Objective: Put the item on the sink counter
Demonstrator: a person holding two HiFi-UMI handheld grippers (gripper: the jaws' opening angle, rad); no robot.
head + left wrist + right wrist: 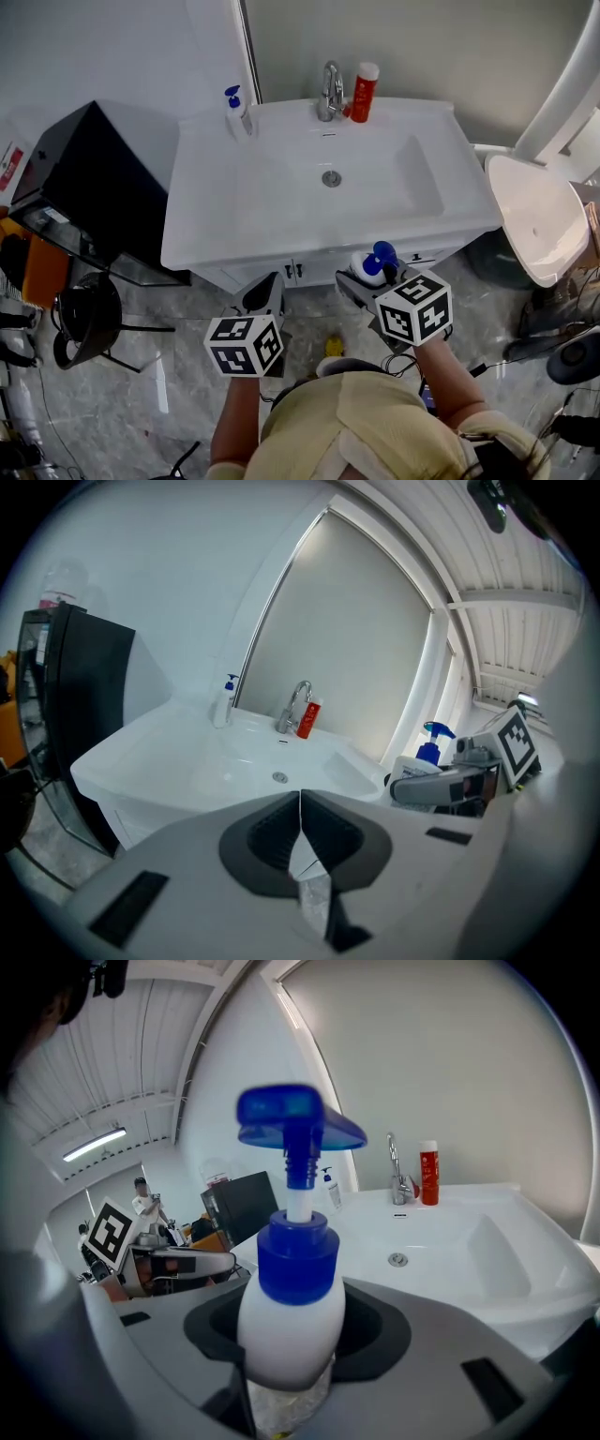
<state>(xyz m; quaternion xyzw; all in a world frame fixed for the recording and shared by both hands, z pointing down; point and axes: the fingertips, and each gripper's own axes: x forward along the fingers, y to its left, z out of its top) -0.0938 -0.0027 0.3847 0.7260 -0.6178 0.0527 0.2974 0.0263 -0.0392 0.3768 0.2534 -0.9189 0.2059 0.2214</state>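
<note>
My right gripper [364, 278] is shut on a white pump bottle [367, 265] with a blue collar and blue pump head, held upright just in front of the white sink counter [225, 220]. In the right gripper view the pump bottle [289, 1312] fills the middle, between the jaws of the right gripper [289, 1354]. My left gripper [266, 286] hangs beside it, also short of the counter's front edge. Its pads meet with nothing between them, as the left gripper [300, 801] shows in its own view. The basin's drain [331, 178] lies ahead.
At the back of the counter stand a chrome tap [330, 91], a red bottle [364, 92] and a small pump bottle [234, 111]. A black cabinet [94, 178] stands left of the sink, a white toilet bowl [534, 225] to the right. A black stool [89, 319] is on the floor.
</note>
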